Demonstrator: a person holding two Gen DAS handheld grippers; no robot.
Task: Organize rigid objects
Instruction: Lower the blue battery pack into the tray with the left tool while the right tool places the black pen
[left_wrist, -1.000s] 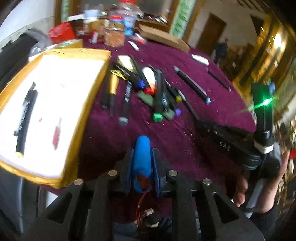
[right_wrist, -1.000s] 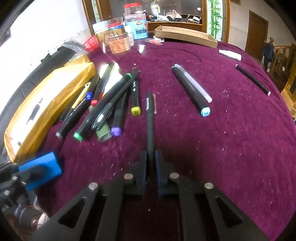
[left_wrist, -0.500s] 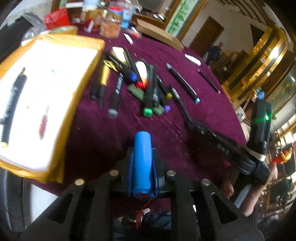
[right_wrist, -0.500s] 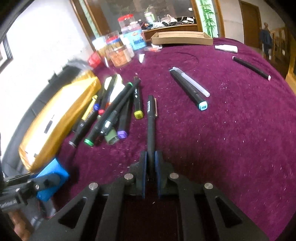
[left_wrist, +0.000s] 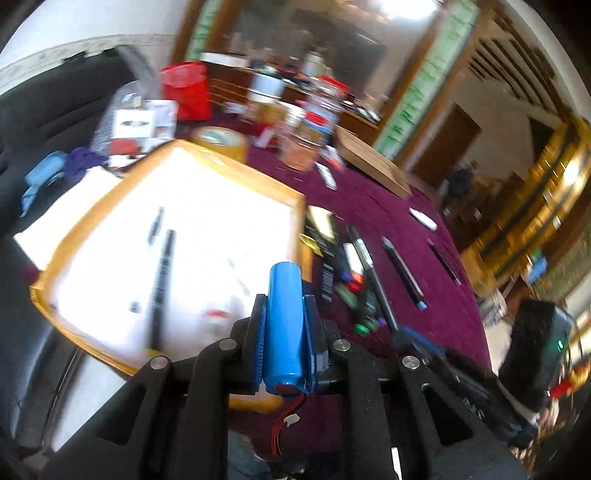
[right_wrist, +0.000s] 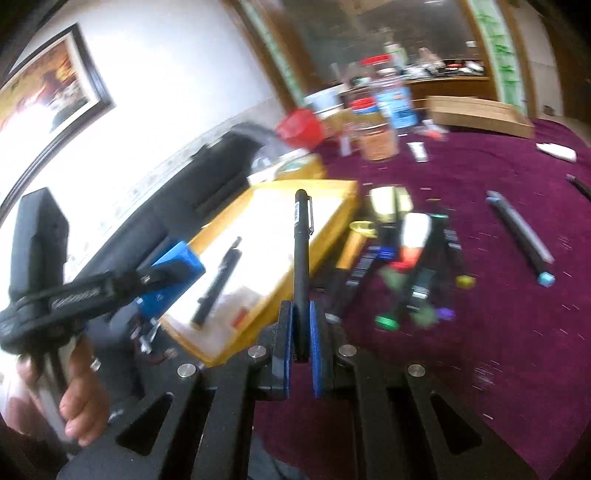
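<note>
My left gripper (left_wrist: 284, 317) is shut on a blue cylindrical battery (left_wrist: 283, 325) with red wires, held in the air by the near right corner of the yellow-rimmed white tray (left_wrist: 122, 206). My right gripper (right_wrist: 301, 325) is shut on a black pen (right_wrist: 302, 266), lifted and pointing over the tray (right_wrist: 332, 206). A black pen (left_wrist: 160, 288) lies in the tray, also in the right wrist view (right_wrist: 216, 284). A pile of markers (right_wrist: 410, 269) lies on the maroon tablecloth to the tray's right. The left gripper (right_wrist: 173, 273) with the battery shows in the right wrist view.
Jars and bottles (right_wrist: 380, 122), a red container (right_wrist: 299, 125) and a flat cardboard box (right_wrist: 480, 114) stand at the table's back. Two loose markers (right_wrist: 521, 236) lie to the right. A roll of tape (left_wrist: 221, 144) sits behind the tray. A black chair (left_wrist: 55, 110) stands at left.
Both grippers have lifted and swung left toward the tray. The black pen has come up off the cloth in the right gripper. The battery stays held in the left gripper.
</note>
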